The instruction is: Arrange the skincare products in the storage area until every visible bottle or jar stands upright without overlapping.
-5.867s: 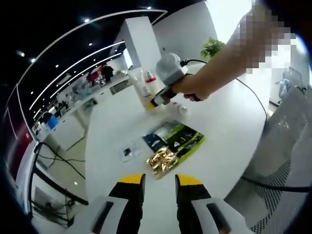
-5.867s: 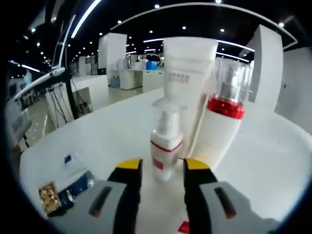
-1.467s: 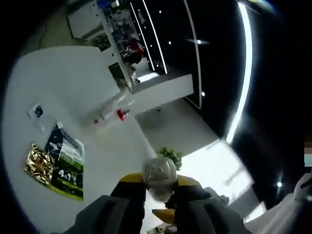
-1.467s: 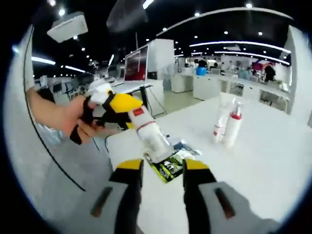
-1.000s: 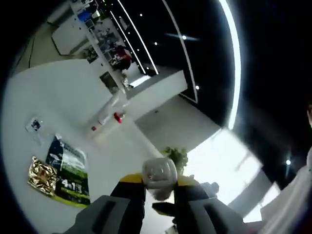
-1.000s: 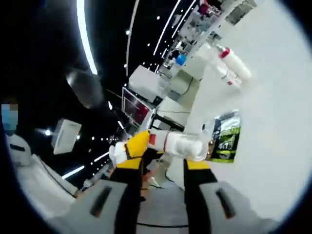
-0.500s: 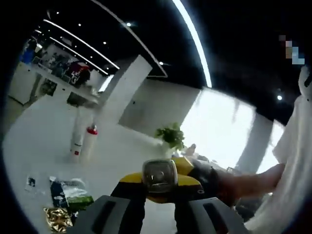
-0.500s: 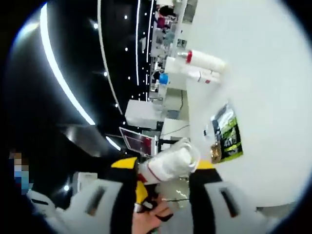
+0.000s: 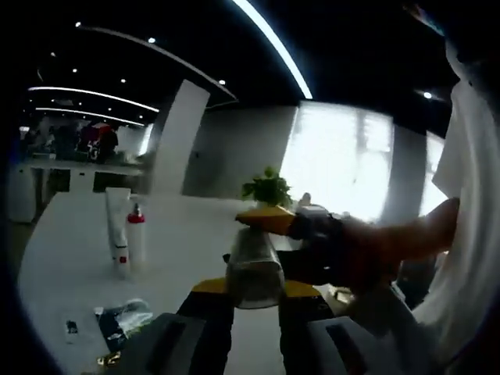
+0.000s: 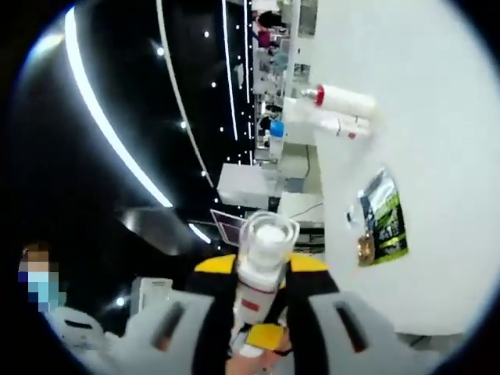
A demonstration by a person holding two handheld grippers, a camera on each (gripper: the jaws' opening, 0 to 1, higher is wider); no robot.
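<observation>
A small white pump bottle [image 9: 254, 262] with a clear cap and red label hangs in the air over the table. My left gripper [image 9: 256, 287] is shut on its near end. My right gripper [image 9: 269, 215], in a person's hand, meets the bottle's far end. In the right gripper view the same bottle [image 10: 264, 246] stands between the jaws of my right gripper [image 10: 262, 266], which is shut on it, and a yellow tip of the left gripper [image 10: 264, 336] shows below. A white tube [image 9: 117, 230] and a red-collared bottle [image 9: 137, 238] stand upright side by side on the white table [image 9: 180, 234].
Foil and green sachets [image 9: 117, 320] lie flat on the table near its front edge, and appear again as sachets [image 10: 383, 215] beside the tube and red-collared bottle [image 10: 340, 101]. A potted plant [image 9: 266, 190] stands at the table's far end.
Both views have rolled with the hands. The small bottle now points along the right jaws, which have narrowed onto it. The left gripper still holds it. Tube and red-collared bottle stay put.
</observation>
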